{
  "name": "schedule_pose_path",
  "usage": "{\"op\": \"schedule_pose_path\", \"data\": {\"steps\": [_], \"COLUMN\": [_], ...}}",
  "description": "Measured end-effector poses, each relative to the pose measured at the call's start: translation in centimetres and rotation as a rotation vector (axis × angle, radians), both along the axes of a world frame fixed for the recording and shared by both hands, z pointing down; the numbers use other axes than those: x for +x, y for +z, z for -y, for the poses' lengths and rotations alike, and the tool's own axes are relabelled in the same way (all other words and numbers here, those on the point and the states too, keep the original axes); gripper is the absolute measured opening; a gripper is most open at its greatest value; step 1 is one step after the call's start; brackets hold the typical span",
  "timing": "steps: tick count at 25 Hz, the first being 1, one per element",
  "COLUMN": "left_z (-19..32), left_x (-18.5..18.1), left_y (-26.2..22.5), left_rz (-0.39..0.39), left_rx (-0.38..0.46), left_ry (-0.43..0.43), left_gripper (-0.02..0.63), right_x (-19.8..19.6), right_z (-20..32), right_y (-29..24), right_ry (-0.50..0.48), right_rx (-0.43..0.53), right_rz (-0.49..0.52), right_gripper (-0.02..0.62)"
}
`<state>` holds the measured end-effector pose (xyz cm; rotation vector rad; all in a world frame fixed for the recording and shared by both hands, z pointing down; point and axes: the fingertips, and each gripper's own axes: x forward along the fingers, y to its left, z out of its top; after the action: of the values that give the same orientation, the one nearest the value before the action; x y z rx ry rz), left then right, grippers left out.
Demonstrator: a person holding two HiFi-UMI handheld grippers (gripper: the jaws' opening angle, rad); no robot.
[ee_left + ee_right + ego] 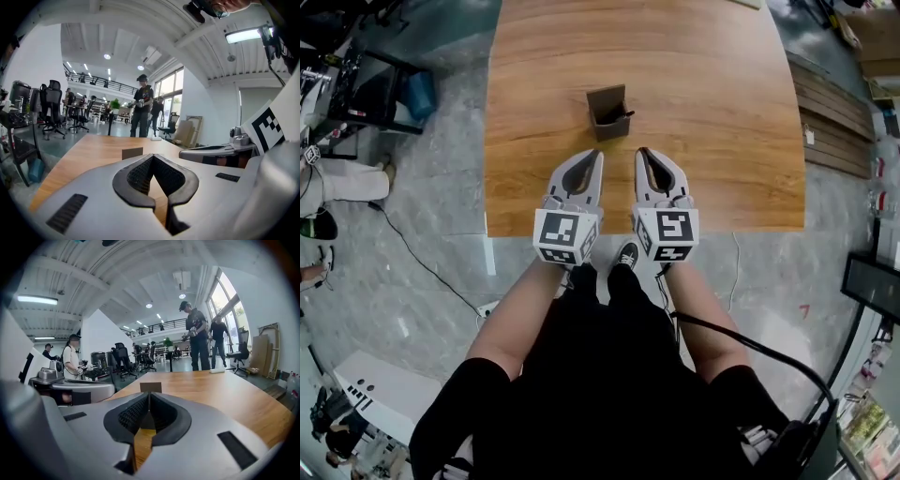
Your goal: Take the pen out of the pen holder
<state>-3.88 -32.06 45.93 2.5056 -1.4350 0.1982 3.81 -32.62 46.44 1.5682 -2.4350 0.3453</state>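
Observation:
A small dark brown pen holder (606, 112) stands on the wooden table (722, 141), with a dark pen (626, 114) leaning out at its right side. My left gripper (597, 153) and right gripper (640, 151) sit side by side just short of the holder, both shut with nothing between the jaws. In the left gripper view the holder (132, 153) shows just beyond the closed left gripper (152, 156), slightly to its left. The right gripper view has the holder (151, 386) straight ahead of the closed right gripper (149, 393). The pen cannot be made out in either gripper view.
Two people (199, 338) stand past the table's far end, near a small white object (216, 371). Office chairs (51, 110) and desks stand on the left. A black cable (422, 262) runs over the floor to the left of the table.

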Motion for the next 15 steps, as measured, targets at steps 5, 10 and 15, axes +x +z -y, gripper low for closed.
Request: {"op": "schedule_pose_path", "data": {"steps": [5, 10, 15], "left_z": [3.1, 5.6, 6.5], "left_x": [0.1, 0.5, 0.5], "left_y": [2.8, 4.9, 6.7], "left_rz": [0.008, 0.025, 0.024], "left_rx": [-0.028, -0.037, -0.069], "left_ry": [0.001, 0.008, 0.011], "left_gripper": [0.000, 0.000, 0.000], "right_x": [-0.7, -0.8, -0.4], "right_z": [3.1, 6.0, 7.5], "right_y": [3.2, 6.2, 7.6], "right_ry": [-0.024, -0.014, 0.018], "right_rx": [-0.072, -0.140, -0.168], "right_rz": [0.014, 0.034, 0.049], "right_gripper": [0.015, 0.017, 0.017]}}
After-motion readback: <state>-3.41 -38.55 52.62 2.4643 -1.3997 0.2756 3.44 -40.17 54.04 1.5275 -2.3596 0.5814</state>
